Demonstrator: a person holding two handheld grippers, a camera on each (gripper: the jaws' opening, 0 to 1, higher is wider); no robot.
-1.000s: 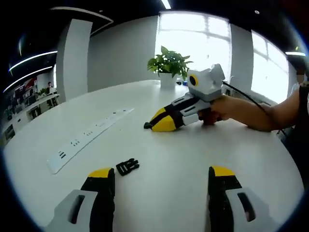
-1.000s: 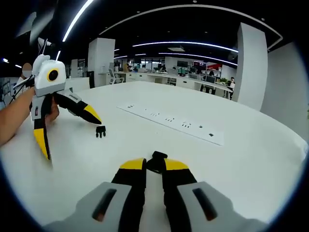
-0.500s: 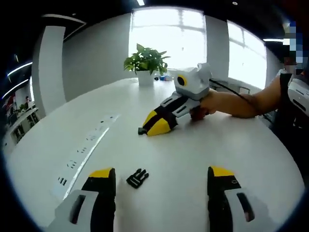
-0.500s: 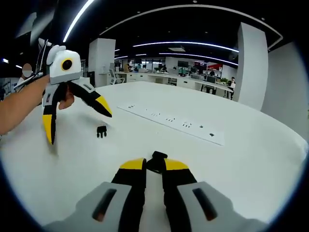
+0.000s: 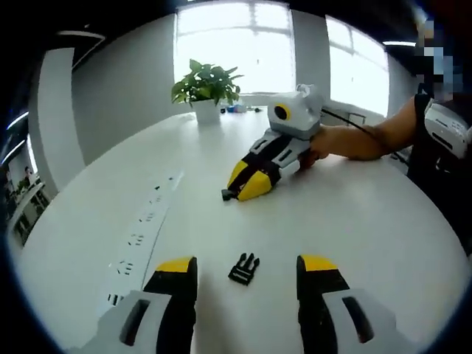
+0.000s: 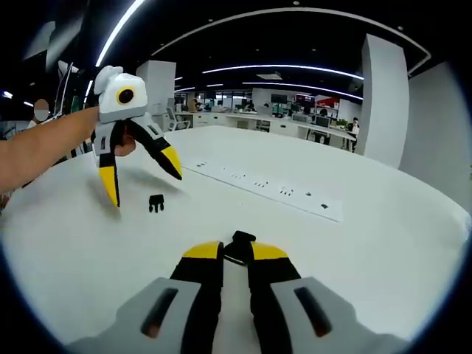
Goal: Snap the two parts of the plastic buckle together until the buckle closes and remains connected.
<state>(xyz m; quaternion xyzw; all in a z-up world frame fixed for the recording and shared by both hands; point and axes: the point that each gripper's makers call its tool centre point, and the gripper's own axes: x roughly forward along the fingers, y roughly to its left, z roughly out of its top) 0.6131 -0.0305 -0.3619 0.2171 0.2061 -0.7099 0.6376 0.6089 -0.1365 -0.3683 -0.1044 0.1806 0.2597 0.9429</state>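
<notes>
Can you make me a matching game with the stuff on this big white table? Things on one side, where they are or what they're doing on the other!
Things:
1. loose black plastic buckle piece
2. other black buckle piece
3. green leafy plant in a white pot
4. long white power strip

States:
A. far end, near the windows
B. pinched in the shut right gripper
C. lying flat, nothing plugged in
D. on the table between the open left gripper's jaws

Pairs: 1-D, 2-B, 3-A, 4-C

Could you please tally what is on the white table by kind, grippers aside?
Black buckle parts: 2, one loose, one in the right gripper
White power strips: 1
Potted plants: 1
Total: 4
</notes>
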